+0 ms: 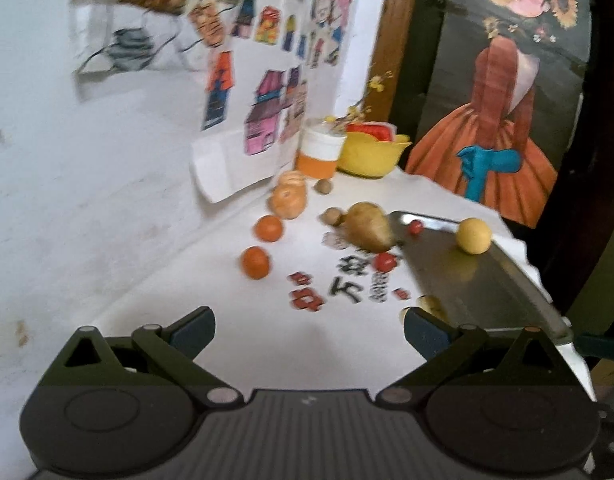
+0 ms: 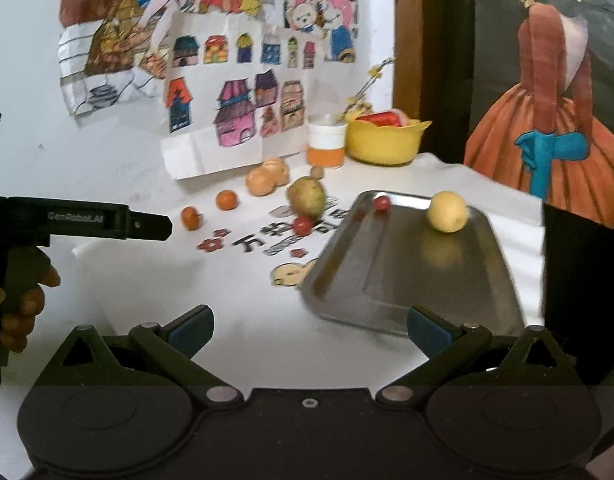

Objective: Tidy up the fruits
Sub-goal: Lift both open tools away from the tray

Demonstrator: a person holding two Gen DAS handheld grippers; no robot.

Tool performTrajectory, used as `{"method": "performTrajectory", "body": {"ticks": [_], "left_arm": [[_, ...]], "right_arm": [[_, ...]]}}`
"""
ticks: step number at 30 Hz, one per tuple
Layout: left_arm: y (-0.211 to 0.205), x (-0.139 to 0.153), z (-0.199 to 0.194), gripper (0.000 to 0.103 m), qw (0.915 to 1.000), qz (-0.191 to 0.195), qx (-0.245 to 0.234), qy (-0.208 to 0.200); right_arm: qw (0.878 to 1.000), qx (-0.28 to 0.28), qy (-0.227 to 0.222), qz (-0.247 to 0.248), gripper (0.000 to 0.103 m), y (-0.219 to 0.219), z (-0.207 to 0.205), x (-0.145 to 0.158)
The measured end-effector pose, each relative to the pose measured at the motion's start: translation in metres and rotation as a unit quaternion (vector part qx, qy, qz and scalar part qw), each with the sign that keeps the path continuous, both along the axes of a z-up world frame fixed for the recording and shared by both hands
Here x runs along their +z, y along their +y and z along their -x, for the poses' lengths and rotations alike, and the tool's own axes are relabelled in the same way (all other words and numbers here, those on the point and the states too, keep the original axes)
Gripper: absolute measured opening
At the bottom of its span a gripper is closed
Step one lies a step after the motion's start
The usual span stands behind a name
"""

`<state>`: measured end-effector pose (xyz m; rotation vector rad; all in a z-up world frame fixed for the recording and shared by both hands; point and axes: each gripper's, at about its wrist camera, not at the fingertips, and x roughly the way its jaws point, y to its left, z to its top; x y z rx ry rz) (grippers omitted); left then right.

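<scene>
A steel tray (image 2: 447,280) (image 1: 491,284) lies at the table's right. On it rest a yellow fruit (image 2: 447,212) (image 1: 473,236) and a small red fruit (image 2: 381,202) (image 1: 415,227). Left of the tray sit a brown-green pear (image 2: 307,197) (image 1: 369,227), a red tomato (image 2: 303,225) (image 1: 385,261), two small oranges (image 2: 226,200) (image 1: 255,263), and peeled mandarins (image 2: 267,178) (image 1: 289,196). My left gripper (image 1: 309,334) is open above bare table. My right gripper (image 2: 311,332) is open near the tray's front edge. The left tool (image 2: 107,222) shows in the right wrist view, held by a hand (image 2: 23,304).
A yellow bowl (image 2: 387,140) (image 1: 373,154) with red contents and an orange-white cup (image 2: 326,142) (image 1: 319,152) stand at the back. Small nuts (image 1: 333,216) lie near the pear. Drawings cover the wall (image 2: 227,80). The table drops off at the right, by a dark painted panel (image 2: 555,100).
</scene>
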<state>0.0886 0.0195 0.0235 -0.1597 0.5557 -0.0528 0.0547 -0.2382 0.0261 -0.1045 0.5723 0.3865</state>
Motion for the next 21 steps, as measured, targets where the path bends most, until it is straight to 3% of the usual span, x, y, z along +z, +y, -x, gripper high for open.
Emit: {"method": "performTrajectory", "body": {"ticks": [5,11,18,21], "left_arm": [[0.021,-0.009,-0.004,0.103,0.9997,-0.008,0.012,0.021],[0.039,-0.019,-0.014,0.103,0.9986,0.016,0.023,0.045],[0.041,-0.024,-0.037,0.103,0.9991,-0.003,0.023,0.034],[0.039,-0.024,-0.048,0.103,0.9995,-0.017,0.018,0.021]], "right_arm": [[1.000,0.015,0.004,0.003,0.102,0.022,-0.004,-0.002],[1.000,0.008,-0.008,0.020,0.102,0.040,-0.009,-0.009],[0.997,0.001,-0.058,0.043,0.102,0.052,-0.028,-0.003],[0.998,-0.001,-0.057,0.035,0.102,0.052,-0.047,0.003]]}}
